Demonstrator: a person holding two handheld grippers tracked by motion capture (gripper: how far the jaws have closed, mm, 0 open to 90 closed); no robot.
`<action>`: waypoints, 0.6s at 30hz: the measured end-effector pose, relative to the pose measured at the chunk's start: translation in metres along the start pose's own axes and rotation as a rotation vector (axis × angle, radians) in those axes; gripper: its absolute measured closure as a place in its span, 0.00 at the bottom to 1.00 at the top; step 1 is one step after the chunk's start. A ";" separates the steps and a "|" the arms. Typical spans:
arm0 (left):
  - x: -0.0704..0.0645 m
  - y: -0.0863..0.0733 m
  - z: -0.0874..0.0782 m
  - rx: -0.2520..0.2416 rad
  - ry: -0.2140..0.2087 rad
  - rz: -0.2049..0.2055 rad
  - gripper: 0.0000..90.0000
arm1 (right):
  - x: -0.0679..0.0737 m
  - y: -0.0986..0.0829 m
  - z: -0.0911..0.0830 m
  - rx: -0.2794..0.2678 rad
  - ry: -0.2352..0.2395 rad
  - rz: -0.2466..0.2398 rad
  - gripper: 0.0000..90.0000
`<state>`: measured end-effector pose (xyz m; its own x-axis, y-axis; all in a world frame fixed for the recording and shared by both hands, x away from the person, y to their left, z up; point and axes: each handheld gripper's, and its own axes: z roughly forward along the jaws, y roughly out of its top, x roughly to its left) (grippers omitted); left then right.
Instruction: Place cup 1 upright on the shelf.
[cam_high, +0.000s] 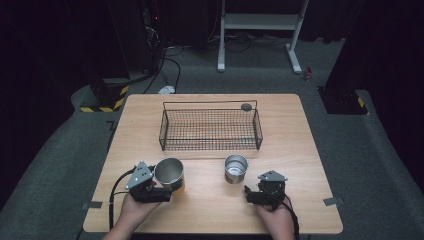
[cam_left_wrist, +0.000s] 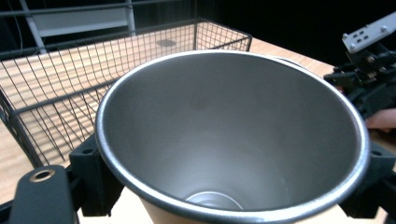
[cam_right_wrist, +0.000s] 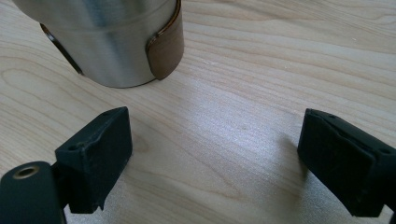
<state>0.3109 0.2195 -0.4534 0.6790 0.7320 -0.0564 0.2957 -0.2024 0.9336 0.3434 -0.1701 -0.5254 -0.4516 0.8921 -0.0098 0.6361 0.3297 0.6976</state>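
A wooden table (cam_high: 300, 150) seen from above, with a person's two hands reaching in from the bottom edge of the frame.

At lower left, the left gripper (cam_high: 159, 192) has its jaws clamped around a large steel cup (cam_high: 169, 173) with a tan band around its lower body. In the left gripper view the cup's open mouth (cam_left_wrist: 233, 135) sits between the two black pads (cam_left_wrist: 91, 179), empty inside. It seems to stand upright on the table, though I cannot tell if it is slightly lifted.

Above and centre, toward the far side of the table, lies a black wire basket (cam_high: 210, 129), empty apart from a small dark disc (cam_high: 246, 106) near its upper right corner; whether the disc rests inside or just behind is unclear.

Right of centre, a smaller steel cup (cam_high: 236, 168) stands just below the basket's front wall. At lower right, the right gripper (cam_high: 248, 194) waits near it, jaws spread wide with bare table between them. The right gripper view shows that cup's base (cam_right_wrist: 107, 42) at upper left, apart from the jaws.

My judgement: the work is at an early stage. One cup is gripped, the other untouched, neither in the basket.

The basket's front rim is the edge to clear. There is open table between the cups and along the right side.
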 end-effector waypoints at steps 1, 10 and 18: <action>0.000 0.002 0.003 0.009 0.012 0.005 0.16 | 0.000 0.000 0.000 -0.001 0.000 -0.004 0.11; 0.012 0.017 0.017 -0.006 0.029 -0.031 0.16 | 0.000 0.000 0.000 -0.001 0.001 -0.001 0.11; 0.024 0.039 0.028 -0.017 0.071 -0.030 0.16 | 0.000 0.000 0.000 -0.001 0.001 -0.004 0.11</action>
<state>0.3580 0.2108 -0.4281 0.6207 0.7817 -0.0598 0.3033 -0.1691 0.9378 0.3435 -0.1704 -0.5254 -0.4550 0.8904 -0.0116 0.6335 0.3328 0.6985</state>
